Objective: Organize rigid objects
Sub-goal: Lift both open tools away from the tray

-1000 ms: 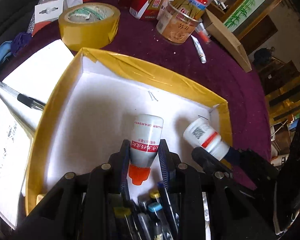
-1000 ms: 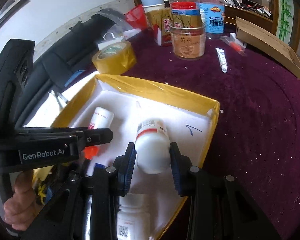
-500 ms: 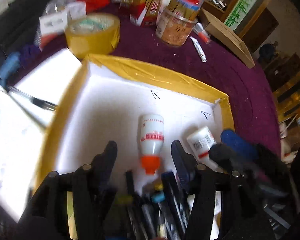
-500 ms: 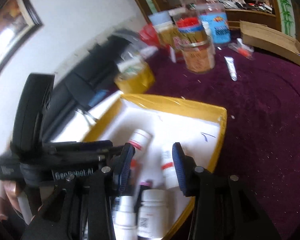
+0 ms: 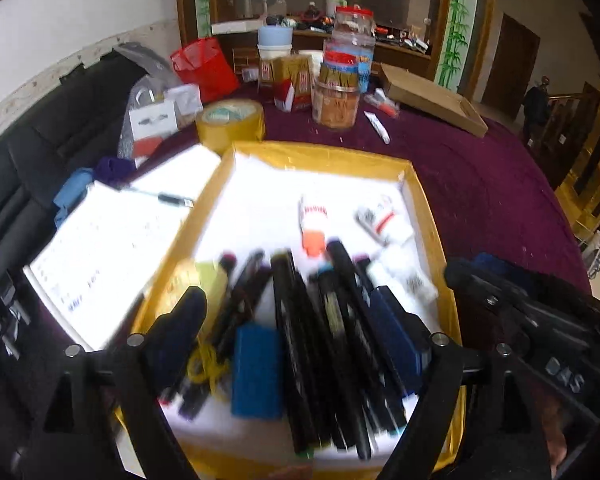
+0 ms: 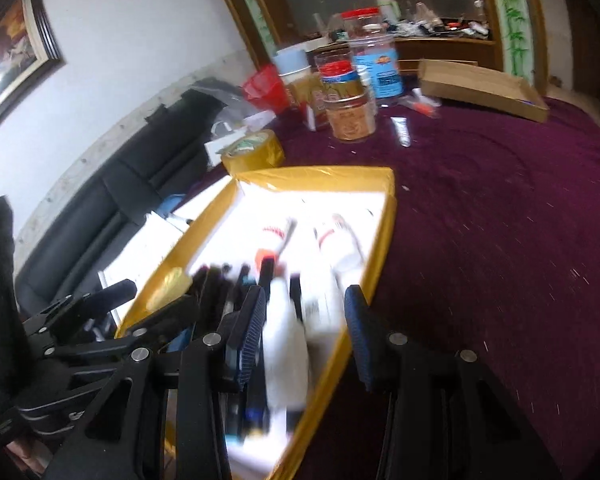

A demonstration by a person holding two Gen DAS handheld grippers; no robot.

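Tray: the yellow-rimmed tray (image 5: pixel 427 216) sits on the purple tablecloth (image 5: pixel 492 184); I use it as the 1 collecting place, so everything rigid goes inside its rim.
Bottles: the orange-capped bottle (image 5: pixel 313 216) and the red-banded bottle (image 5: pixel 384 220) lie on their sides on the white floor, side by side but apart, past the pens. Laid flat they cannot topple.
Pens: a packed row of dark markers (image 5: pixel 320 340) and a blue block (image 5: pixel 257 372) fill the near end, lengthwise, to save floor space.
Left gripper (image 5: pixel 300 320): jaws spread fully wide, nothing between the pads; they have just been opening.
Right gripper (image 6: pixel 302 332): jaws apart, pads pressing on nothing; more white bottles (image 6: pixel 288 356) lie in the tray below, blurred.
Change, left: 1 second ago my left pads clamped the orange-capped bottle by its neck; now it lies free and I am pulled back, so more of the tray shows.
Change, right: 1 second ago the red-banded bottle sat between my right pads; now it rests near the tray's right wall.
Still outside: tape roll (image 5: pixel 230 125), small tube (image 5: pixel 377 127), jars (image 5: pixel 336 102).
Judgement: both bottles delivered; next pick likely from outside.
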